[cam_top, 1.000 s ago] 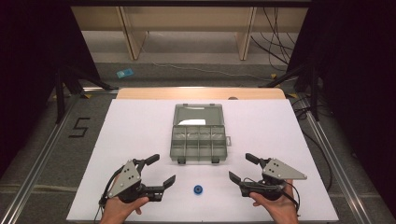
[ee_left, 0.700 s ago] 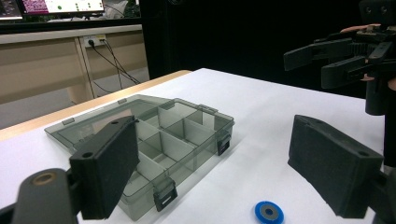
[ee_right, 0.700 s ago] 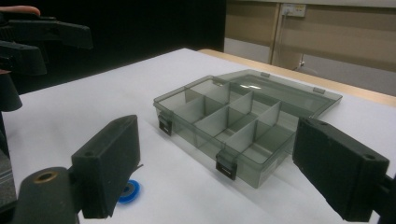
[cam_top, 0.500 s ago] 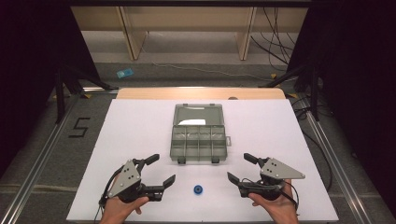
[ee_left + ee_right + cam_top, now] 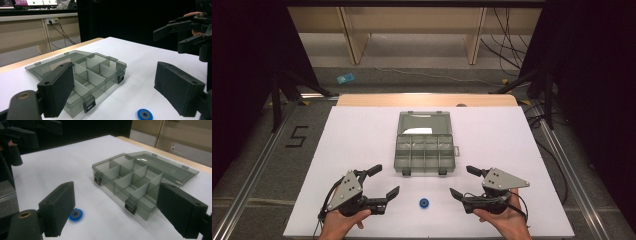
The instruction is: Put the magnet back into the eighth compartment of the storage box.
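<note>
A smoky clear compartment box [image 5: 424,147] lies open in the middle of the white table [image 5: 362,135], lid folded back, its cells looking empty. A small blue ring [image 5: 424,203] rests on the table in front of it, between the two hands. My left gripper [image 5: 382,181] hovers left of the ring, open and empty. My right gripper [image 5: 465,181] sits right of the ring, open too. In the left gripper view the box [image 5: 82,75] lies ahead and the ring [image 5: 144,114] low right. In the right gripper view the ring [image 5: 75,214] peeks beside the left jaw, the box [image 5: 135,182] ahead.
The table's wooden far edge [image 5: 427,99] borders a floor with cables and table legs. Metal rails [image 5: 257,165] run along both sides. A "5" marker [image 5: 297,135] is on the floor at left. Bare white surface surrounds the box.
The right gripper has shifted slightly; the left gripper, box and ring stay where they were.
</note>
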